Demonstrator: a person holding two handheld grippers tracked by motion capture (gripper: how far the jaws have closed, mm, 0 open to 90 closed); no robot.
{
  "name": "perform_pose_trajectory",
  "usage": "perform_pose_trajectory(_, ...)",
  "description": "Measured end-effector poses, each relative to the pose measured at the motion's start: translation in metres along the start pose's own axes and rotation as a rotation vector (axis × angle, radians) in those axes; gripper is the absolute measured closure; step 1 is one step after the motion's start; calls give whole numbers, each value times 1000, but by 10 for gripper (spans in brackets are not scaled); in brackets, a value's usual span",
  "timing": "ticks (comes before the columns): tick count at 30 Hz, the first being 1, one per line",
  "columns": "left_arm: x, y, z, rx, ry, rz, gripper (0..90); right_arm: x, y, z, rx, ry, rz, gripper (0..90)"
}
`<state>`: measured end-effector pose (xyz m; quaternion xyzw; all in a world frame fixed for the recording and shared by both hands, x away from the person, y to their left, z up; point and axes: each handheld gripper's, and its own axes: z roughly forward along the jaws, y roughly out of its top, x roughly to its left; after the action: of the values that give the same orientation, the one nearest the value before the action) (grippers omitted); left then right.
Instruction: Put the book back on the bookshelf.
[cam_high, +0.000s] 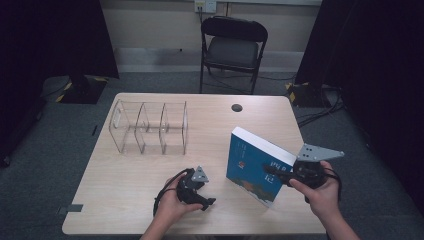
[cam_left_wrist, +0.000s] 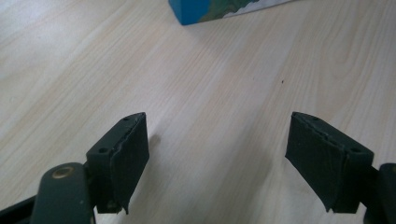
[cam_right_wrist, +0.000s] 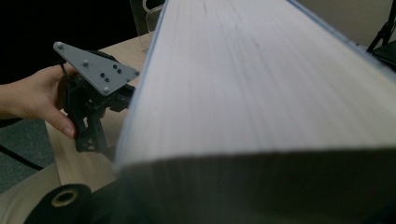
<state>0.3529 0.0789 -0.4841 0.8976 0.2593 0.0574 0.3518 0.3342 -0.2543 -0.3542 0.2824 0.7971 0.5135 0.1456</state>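
My table (cam_high: 150, 200) is pale wood, and both my forearms come in over its near edge. Toward the far left of it stands a clear acrylic organizer (cam_high: 149, 127) with upright dividers, well apart from either hand.

The book (cam_high: 257, 167), blue-covered and thick, is tilted up on its near end at the right of the table, its white page block facing up and to the right. My right hand wraps the right gripper (cam_high: 277, 174) from the right side, held about level and pointing left at the book; its jaws are pinched on the book's edge, and in the right gripper view the page block (cam_right_wrist: 261, 79) runs straight away from the jaws.

My left hand cups the left gripper (cam_high: 207, 202) low over the table, just left of the book and apart from it. Its jaws stand spread over bare wood, with the book's blue corner (cam_left_wrist: 196, 11) beyond them.
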Motion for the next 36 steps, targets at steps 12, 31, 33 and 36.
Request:
perform_pose_trajectory(12, -1, -6, -6, -10, 0, -11, 211, 19, 11, 6, -47, 73, -24, 614)
perform_pose_trajectory(31, -1, 5, -5, -8, -19, -4, 209, 14, -15, -16, -23, 66, -19, 611)
perform_pose_trajectory(33, 0, 8, -5, -7, -22, 8, 226, 14, -14, -16, -16, 66, -18, 611)
perform_pose_trajectory(36, 1, 14, -6, -18, -40, -8, 246, 14, -14, -16, -11, 67, -18, 610)
